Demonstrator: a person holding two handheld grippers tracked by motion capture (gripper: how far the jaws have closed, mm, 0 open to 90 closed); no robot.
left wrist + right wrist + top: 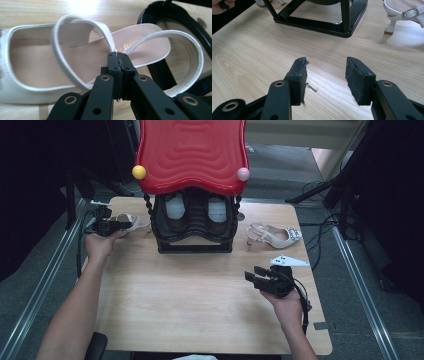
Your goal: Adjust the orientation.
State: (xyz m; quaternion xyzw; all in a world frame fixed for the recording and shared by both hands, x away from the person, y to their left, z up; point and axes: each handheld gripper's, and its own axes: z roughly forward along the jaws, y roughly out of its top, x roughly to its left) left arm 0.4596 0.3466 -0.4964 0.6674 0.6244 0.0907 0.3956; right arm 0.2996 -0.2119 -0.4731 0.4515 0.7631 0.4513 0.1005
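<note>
Sandal [37, 65] at the far left of the surface [190, 295], just beside the left side of the rack [195, 247], caught by a thin white strap [75, 47]. Left gripper [107, 226] on the side of it away from the rack, jaws pressed together on that strap where its loops cross above the insole. Seen along those jaws, lies crosswise: long axis from left to right, insole facing up, one strap loop to each side of the grip, with the black frame of the rack just past the right-hand loop. From the high view, runs roughly from the gripper toward the rack, so probably wants a lift and a carry rightward and a little farther back to reach the open black shelves, where dark shoes [195, 212] already sit. Hangs from a soft strap, so likely to swing or tip once clear of the surface; worth keeping low and slow. Right gripper [255, 276] well apart from all this, over bare wood at the near right, jaws wide apart with nothing between them, pointing toward the rack's base. Much nearer to the second sandal [274, 236], which lies to the right of the rack, also lengthwise left to right. Left hand plainly the nearer one for the held sandal; right hand better placed for the other.
</note>
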